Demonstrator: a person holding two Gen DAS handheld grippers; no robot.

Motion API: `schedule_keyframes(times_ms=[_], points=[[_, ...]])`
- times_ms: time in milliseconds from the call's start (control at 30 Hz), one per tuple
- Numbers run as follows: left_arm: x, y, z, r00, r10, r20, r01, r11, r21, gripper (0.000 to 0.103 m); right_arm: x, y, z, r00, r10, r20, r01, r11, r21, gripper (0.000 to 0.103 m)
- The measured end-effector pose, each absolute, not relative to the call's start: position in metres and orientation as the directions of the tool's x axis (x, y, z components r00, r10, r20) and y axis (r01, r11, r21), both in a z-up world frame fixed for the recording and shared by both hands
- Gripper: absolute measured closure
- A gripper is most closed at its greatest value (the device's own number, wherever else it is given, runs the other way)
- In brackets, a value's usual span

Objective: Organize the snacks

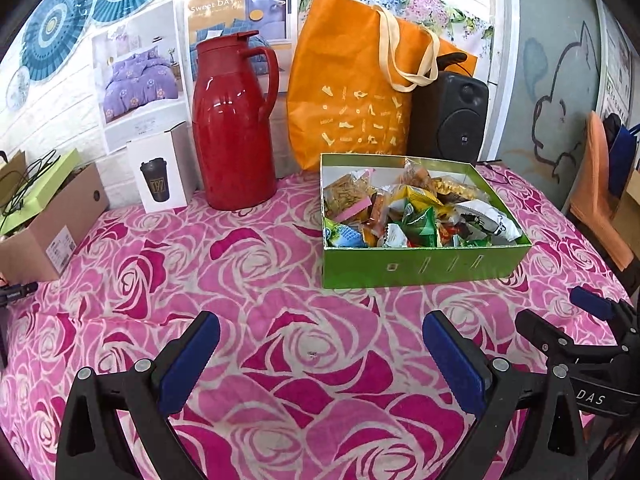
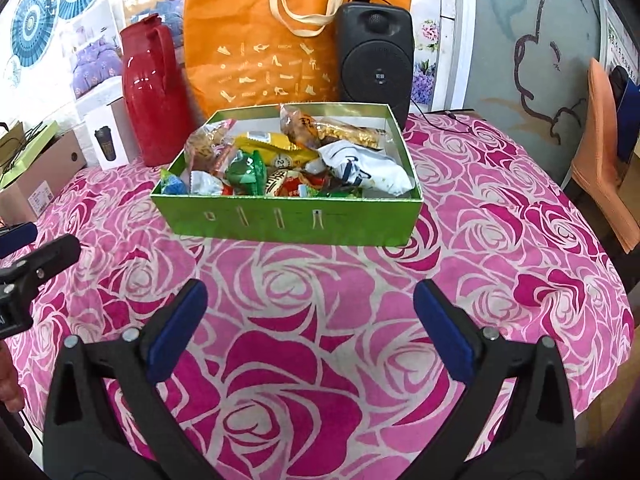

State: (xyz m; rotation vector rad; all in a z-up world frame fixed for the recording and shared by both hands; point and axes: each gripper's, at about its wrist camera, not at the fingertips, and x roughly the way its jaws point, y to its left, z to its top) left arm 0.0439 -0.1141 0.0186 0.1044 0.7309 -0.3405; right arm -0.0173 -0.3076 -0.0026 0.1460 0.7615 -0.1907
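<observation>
The green box (image 2: pixel 288 222) sits lidless on the rose-patterned tablecloth (image 2: pixel 500 240), toward the far half of the table, filled with wrapped snacks (image 2: pixel 280 156) heaped loosely inside. Its long axis runs roughly left to right across both views, one long wall with small cut-out slots facing the cameras; in the left wrist view the box (image 1: pixel 424 264) appears slightly turned, its right end nearer. Among the packets, a white pouch (image 2: pixel 368 168) lies at the right end and a yellow bar (image 2: pixel 276 148) crosses the middle.

Just behind the box stand an orange tote bag (image 2: pixel 260 40) and a black speaker (image 2: pixel 376 56); a red thermos jug (image 2: pixel 154 92) stands to their left, with a white cup carton (image 1: pixel 160 176) and a brown cardboard box (image 1: pixel 52 224) farther left.

The left gripper (image 1: pixel 320 348) hovers over bare cloth, left of the box, jaws spread wide and empty. The right gripper (image 2: pixel 310 316) hangs directly before the box, likewise wide apart, holding nothing.
</observation>
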Motion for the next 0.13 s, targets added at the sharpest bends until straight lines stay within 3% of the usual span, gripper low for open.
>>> schedule_keyframes(times_ms=[133], points=[[0.0406, -0.1113, 0.0202, 0.698, -0.263, -0.666, 0.332, 0.943, -0.025, 0.000, -0.0179, -0.3022, -0.0038, 0.704, -0.116, -0.700, 0.217, 0.974, 0.057, 0.001]])
